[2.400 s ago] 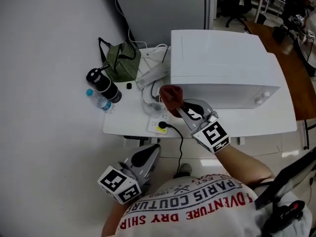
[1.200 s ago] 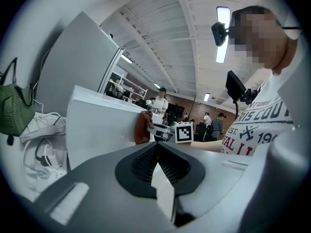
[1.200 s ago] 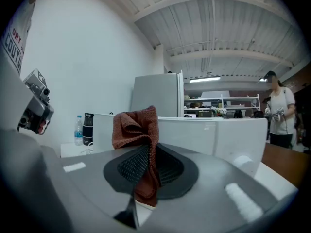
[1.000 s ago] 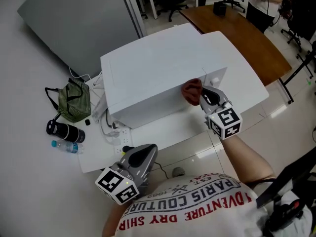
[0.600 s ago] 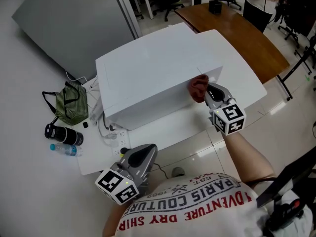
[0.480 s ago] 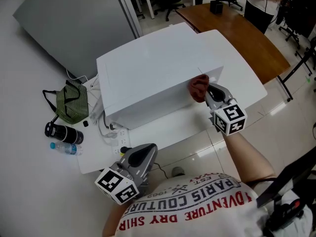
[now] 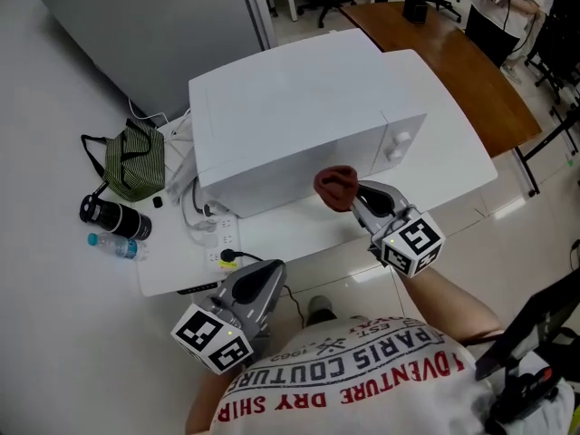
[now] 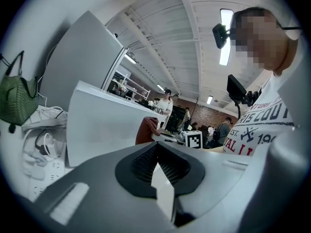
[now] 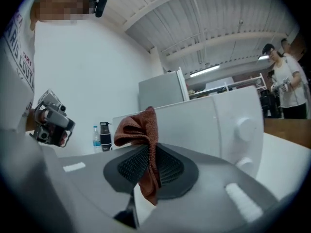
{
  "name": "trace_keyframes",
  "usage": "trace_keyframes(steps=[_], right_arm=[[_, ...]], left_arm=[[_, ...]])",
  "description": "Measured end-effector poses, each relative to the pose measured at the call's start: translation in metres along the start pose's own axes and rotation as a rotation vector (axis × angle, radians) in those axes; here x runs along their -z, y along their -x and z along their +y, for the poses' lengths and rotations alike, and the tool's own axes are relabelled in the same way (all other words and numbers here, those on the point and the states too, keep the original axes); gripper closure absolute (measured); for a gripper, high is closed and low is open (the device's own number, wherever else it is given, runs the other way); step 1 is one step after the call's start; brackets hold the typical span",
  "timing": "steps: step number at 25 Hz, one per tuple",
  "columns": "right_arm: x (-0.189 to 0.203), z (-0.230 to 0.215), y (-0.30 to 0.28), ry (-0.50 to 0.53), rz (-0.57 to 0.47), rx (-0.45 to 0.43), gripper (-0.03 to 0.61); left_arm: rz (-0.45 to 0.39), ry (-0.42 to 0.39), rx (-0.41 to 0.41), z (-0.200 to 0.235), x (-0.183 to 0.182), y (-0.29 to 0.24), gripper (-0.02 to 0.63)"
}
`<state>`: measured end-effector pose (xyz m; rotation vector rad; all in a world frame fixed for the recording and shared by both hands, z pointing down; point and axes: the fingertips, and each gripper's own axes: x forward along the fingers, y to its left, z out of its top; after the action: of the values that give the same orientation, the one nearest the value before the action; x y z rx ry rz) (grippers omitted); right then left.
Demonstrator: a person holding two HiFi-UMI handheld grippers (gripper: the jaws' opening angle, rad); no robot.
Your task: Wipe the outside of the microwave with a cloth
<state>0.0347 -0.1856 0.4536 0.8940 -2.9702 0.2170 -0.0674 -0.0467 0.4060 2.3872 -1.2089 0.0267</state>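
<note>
Our right hand-held gripper [image 7: 361, 203] had its jaws shut on a fold of the rust-red knitted cloth [image 7: 336, 186]. The bunched upper part of the cloth stood free above the jaws. It was at the lower front face of the white box-shaped microwave [image 7: 299, 107], which stood on the white counter [image 7: 281, 231]. We could not tell for sure whether the cloth touched the face.

We judged the cloth soft, light and limp, so it would fold under pressure and not scratch. The hold on one fold looked right to us, because the loose bunch met the surface first. The microwave seemed stiff, smooth and heavy enough not to slide under a light wipe.

Our left hand-held gripper [image 7: 261, 284] hung low near the body, with its jaws together on nothing.
</note>
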Motion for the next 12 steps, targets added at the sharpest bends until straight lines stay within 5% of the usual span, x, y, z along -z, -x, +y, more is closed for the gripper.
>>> trace_keyframes(steps=[6, 12], right_arm=[[0.043, 0.087, -0.059, -0.012, 0.096, -0.2, 0.54], [0.072, 0.14, -0.109, -0.019, 0.138, -0.281, 0.54]], left_arm=[[-0.025, 0.034, -0.086, 0.016, 0.01, 0.036, 0.612], [-0.05, 0.073, -0.217, 0.043, 0.019, 0.087, 0.612]])
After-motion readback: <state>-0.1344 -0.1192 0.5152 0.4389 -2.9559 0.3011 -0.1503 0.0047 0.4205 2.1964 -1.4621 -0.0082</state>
